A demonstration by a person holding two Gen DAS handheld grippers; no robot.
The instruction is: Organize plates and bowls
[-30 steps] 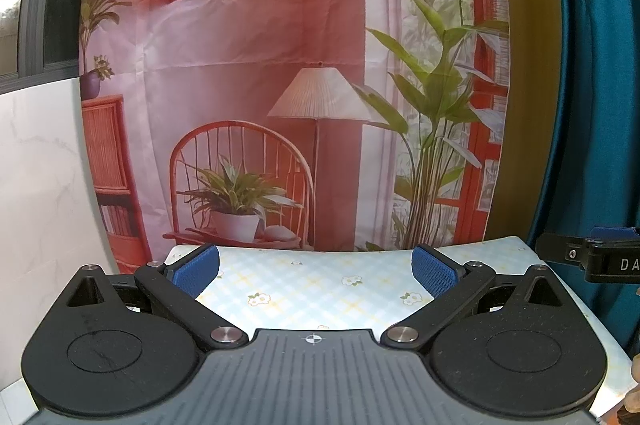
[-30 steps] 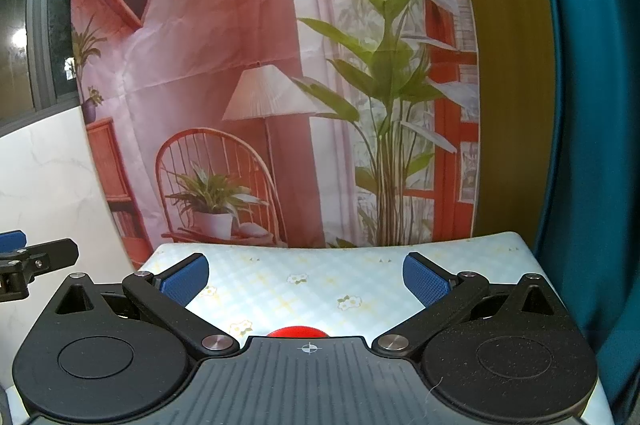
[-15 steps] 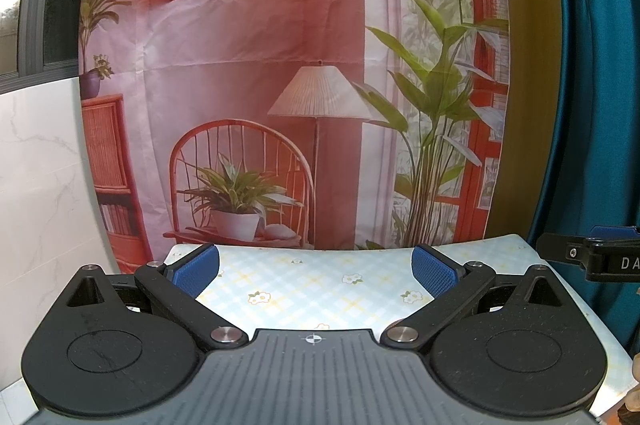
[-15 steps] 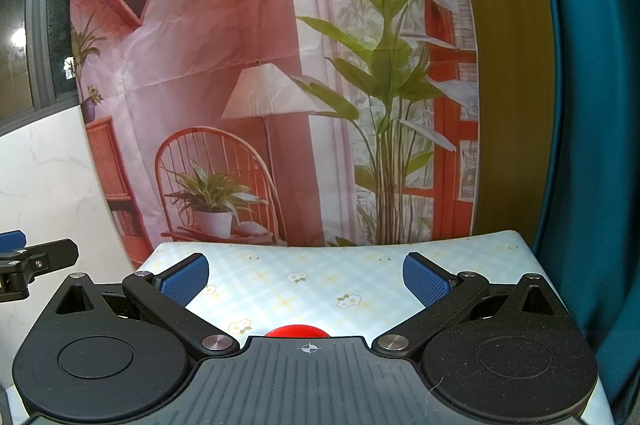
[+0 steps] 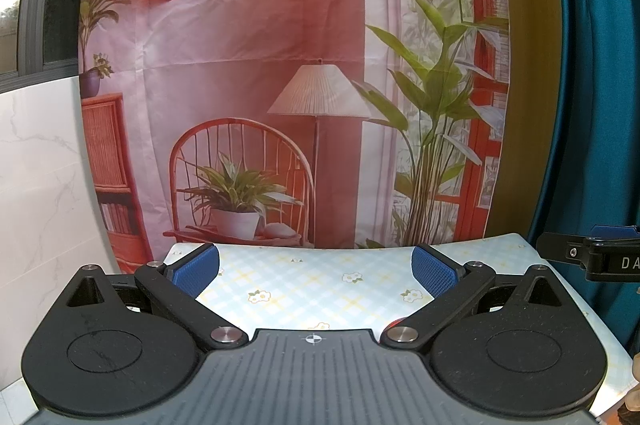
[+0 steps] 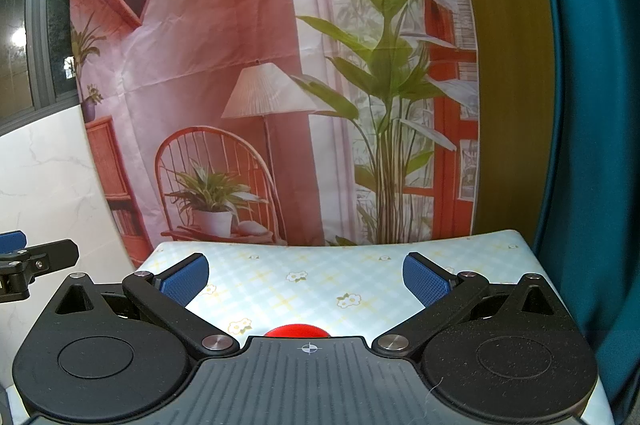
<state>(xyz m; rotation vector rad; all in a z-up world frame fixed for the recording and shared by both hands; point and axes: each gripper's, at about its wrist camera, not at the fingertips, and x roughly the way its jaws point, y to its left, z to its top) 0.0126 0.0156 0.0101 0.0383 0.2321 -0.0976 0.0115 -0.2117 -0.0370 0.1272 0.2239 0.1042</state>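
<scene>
My left gripper (image 5: 316,267) is open and empty, held above the table with the flowered checked cloth (image 5: 304,289). My right gripper (image 6: 306,275) is open and empty too, above the same cloth (image 6: 320,285). A red rounded object (image 6: 297,330) peeks out just over the right gripper's body; a sliver of it (image 5: 395,322) shows in the left wrist view. I cannot tell whether it is a plate or a bowl. The right gripper's tip (image 5: 592,253) shows at the right edge of the left view. The left gripper's tip (image 6: 36,261) shows at the left edge of the right view.
A printed backdrop (image 5: 280,85) of a room with a chair, lamp and plants hangs behind the table. A teal curtain (image 6: 592,105) hangs at the right. A white marble wall (image 5: 40,185) stands at the left. The table's far edge meets the backdrop.
</scene>
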